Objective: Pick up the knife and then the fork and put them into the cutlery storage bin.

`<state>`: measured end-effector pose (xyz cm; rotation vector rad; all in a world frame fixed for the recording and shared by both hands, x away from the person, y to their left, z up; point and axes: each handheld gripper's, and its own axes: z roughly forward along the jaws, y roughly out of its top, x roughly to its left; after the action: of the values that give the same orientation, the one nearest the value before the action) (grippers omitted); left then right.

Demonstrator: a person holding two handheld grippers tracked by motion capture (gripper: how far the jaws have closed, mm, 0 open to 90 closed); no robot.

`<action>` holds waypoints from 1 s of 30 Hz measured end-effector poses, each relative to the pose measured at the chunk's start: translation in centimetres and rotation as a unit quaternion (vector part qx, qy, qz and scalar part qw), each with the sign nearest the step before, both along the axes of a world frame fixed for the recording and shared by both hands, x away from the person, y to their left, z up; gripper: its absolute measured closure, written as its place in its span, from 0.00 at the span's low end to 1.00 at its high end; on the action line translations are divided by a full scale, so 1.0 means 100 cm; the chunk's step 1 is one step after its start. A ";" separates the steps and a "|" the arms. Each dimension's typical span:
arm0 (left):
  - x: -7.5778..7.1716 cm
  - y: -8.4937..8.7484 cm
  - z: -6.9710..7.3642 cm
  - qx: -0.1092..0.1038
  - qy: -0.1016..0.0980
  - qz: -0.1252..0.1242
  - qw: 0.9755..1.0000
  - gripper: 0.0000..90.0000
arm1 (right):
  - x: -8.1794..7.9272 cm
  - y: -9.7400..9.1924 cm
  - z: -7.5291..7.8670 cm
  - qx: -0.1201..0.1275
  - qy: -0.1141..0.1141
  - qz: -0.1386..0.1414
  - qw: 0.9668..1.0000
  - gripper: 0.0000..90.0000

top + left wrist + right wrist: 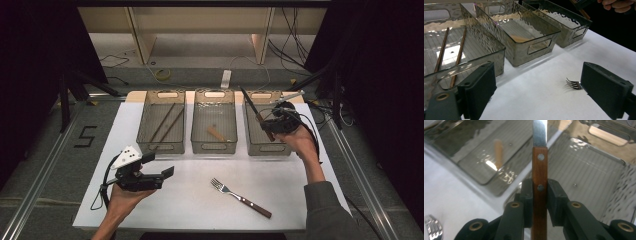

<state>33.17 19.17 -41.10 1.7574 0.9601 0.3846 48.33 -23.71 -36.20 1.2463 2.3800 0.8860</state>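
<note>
My right gripper (272, 125) is shut on the wooden handle of a knife (252, 107), and holds it above the right-hand clear bin (270, 150). In the right gripper view the knife (539, 170) stands between the jaws (539, 192) with its steel blade pointing away over the bin floor. A fork (240, 196) with a wooden handle lies on the white table near the front. My left gripper (160, 165) is open above the table at the front left, and the fork's tines (573, 83) show beside its right jaw.
Three clear bins stand in a row at the back of the white board (190, 210). The left bin (161, 145) holds two chopsticks (167, 122). A short wooden piece (216, 133) lies in the middle bin (214, 146). Cables lie on the floor beyond.
</note>
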 end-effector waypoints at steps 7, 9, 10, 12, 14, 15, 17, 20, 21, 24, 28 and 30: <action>0.000 0.000 0.000 -0.004 -0.001 0.003 1.000 0.14 | 0.014 -0.001 -0.010 -0.004 0.017 -0.030 0.999 0.85; 0.000 0.000 0.000 -0.002 -0.002 0.003 1.000 0.14 | 0.016 -0.001 -0.011 -0.003 0.017 -0.036 0.999 0.85; 0.000 0.000 0.000 -0.002 -0.001 0.003 1.000 0.14 | 0.016 -0.001 -0.012 -0.004 0.017 -0.037 0.999 0.85; 0.000 0.000 0.000 0.000 -0.001 0.002 1.000 0.14 | 0.018 -0.001 -0.012 -0.003 0.019 -0.042 0.999 0.85; 0.000 0.000 0.000 0.000 -0.002 0.003 1.000 0.14 | 0.020 -0.004 -0.015 0.019 0.027 -0.043 0.999 0.85; -0.001 0.000 0.000 -0.001 -0.002 0.003 1.000 0.14 | 0.022 -0.006 -0.016 0.022 0.028 -0.047 0.998 0.85; -0.001 0.000 0.000 -0.003 -0.002 0.004 1.000 0.14 | 0.023 -0.006 -0.017 0.009 0.028 -0.054 0.998 0.85; -0.001 0.000 0.000 -0.003 -0.002 0.004 1.000 0.14 | 0.025 -0.006 -0.019 0.006 0.030 -0.060 0.998 0.85; -0.001 0.000 0.000 -0.003 -0.002 0.004 1.000 0.14 | 0.025 -0.006 -0.020 0.004 0.032 -0.063 0.998 0.85; -0.001 0.000 0.000 -0.003 -0.002 0.004 1.000 0.14 | 0.027 -0.006 -0.023 -0.003 0.037 -0.069 0.997 0.85; -0.001 0.000 0.000 -0.003 -0.002 0.004 1.000 0.14 | 0.028 -0.004 -0.027 -0.010 0.042 -0.072 0.996 0.85; -0.001 0.000 0.000 -0.001 -0.002 0.003 1.000 0.14 | 0.030 -0.004 -0.029 0.005 0.050 -0.073 0.996 0.85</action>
<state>33.11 19.22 -41.07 1.7525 0.9627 0.3897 51.30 -24.15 -39.11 1.4789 2.3257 0.8093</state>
